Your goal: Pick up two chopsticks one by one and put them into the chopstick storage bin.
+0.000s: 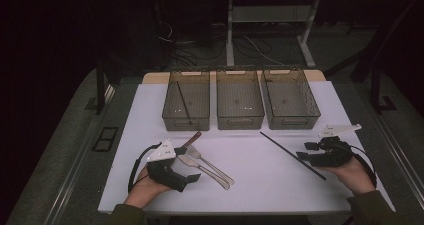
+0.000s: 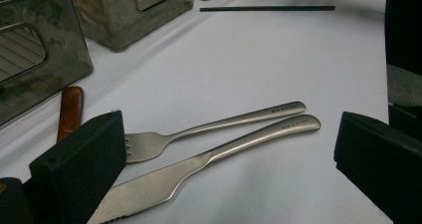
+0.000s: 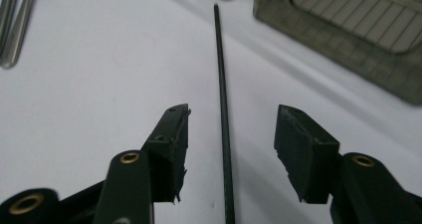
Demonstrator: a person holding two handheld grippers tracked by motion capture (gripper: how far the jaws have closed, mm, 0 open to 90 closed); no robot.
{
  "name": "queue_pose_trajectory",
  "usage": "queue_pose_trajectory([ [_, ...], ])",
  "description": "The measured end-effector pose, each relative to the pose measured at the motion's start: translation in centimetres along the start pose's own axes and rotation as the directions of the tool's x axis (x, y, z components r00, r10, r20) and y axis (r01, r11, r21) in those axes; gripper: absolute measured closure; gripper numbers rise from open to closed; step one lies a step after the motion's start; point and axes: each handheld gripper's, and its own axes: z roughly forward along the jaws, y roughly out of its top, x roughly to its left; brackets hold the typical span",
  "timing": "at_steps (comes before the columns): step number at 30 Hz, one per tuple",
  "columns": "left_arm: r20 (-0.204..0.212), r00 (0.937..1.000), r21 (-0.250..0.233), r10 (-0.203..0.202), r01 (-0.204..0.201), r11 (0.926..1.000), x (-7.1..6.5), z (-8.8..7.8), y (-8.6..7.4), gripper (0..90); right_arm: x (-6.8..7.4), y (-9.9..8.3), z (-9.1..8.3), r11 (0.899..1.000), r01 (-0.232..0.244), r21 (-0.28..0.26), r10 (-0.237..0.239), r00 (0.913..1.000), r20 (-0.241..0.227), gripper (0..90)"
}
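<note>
Right gripper (image 3: 231,134) low over white table (image 1: 250,185), jaws apart, straddling black chopstick (image 3: 222,114) without touching; pads clear on both sides. Chopstick flat on table, running from 12 o'clock down to 6 in right gripper view; in high view lying diagonally at 5 o'clock of middle bin (image 1: 240,99). Left gripper (image 2: 229,169) jaws wide apart, nothing between pads; fork (image 2: 214,129) and knife (image 2: 209,159) side by side on table just ahead, handles toward 2 o'clock. Second chopstick (image 1: 183,103) leaning inside left bin (image 1: 186,99). 3 bins in row at 12 o'clock of table.
</note>
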Motion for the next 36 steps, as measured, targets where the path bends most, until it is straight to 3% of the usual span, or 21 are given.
queue_pose_trajectory([
  [5,0.0,1.0,0.003,0.002,-0.002,1.0,0.0,0.0,0.0,0.0,-0.4,-1.0,0.2,0.999,-0.019,0.037,0.02,0.9995,-0.023,57.4],
  [18,-0.002,1.0,0.002,0.0,0.0,1.0,-0.1,-0.1,0.0,0.0,-0.1,-1.5,1.2,0.99,0.041,0.133,-0.041,0.9992,-0.005,75.1],
  [29,-0.004,1.0,0.002,0.001,-0.001,1.0,-0.1,-0.1,0.0,0.0,0.0,-1.9,1.3,0.983,0.081,0.166,-0.083,0.9965,0.005,82.5],
  [36,-0.001,1.0,0.005,0.004,-0.004,1.0,-0.1,0.0,0.0,0.0,0.0,-1.8,1.4,0.982,0.082,0.169,-0.085,0.9964,0.009,83.8],
])
